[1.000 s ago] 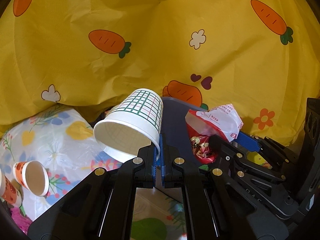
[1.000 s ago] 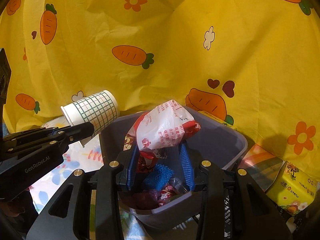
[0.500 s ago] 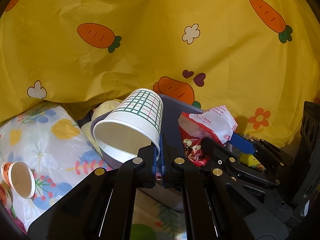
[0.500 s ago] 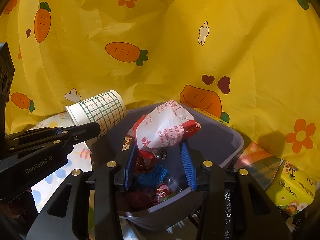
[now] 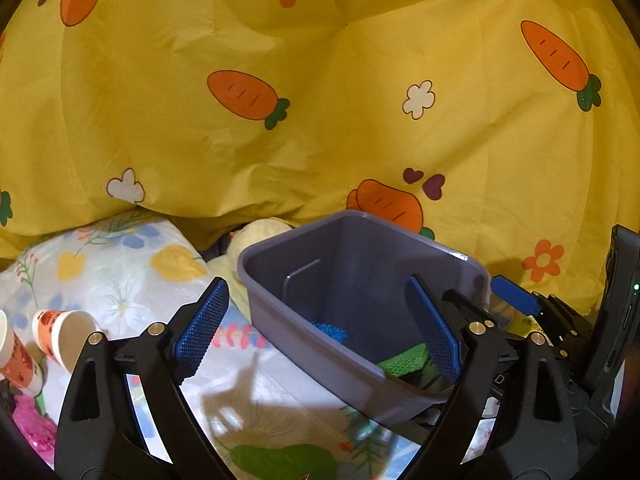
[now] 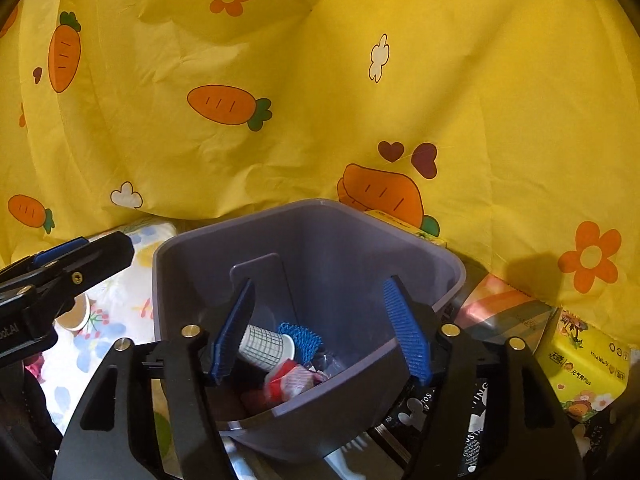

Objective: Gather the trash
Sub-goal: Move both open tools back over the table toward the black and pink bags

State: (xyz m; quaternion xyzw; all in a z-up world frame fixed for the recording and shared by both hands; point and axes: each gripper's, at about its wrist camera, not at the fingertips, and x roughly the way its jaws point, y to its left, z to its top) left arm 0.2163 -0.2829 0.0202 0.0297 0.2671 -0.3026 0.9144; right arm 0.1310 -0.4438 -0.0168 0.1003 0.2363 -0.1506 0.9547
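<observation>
A grey-purple bin (image 6: 400,240) stands tilted on the flowered cloth. Inside it lie a green-checked paper cup (image 6: 264,346), a red and white wrapper (image 6: 288,382) and a blue mesh piece (image 6: 300,340). My right gripper (image 6: 320,338) hangs over the bin's near rim, its jaws opening with nothing between the pads. My left gripper (image 5: 318,330) is at the bin's (image 5: 304,344) left side, its jaws also opening and empty. Its fingers (image 6: 100,252) show at the left edge of the right wrist view.
Two orange-print paper cups (image 5: 64,336) and a pink scrap (image 5: 28,420) lie on the cloth at the left. A yellow tissue pack (image 6: 580,368) and a black package (image 6: 440,412) sit right of the bin. A yellow carrot-print sheet (image 5: 320,120) hangs behind.
The left gripper opened and let go of the checked cup. The right gripper opened and let go of the wrapper. Both things now lie in the bin.
</observation>
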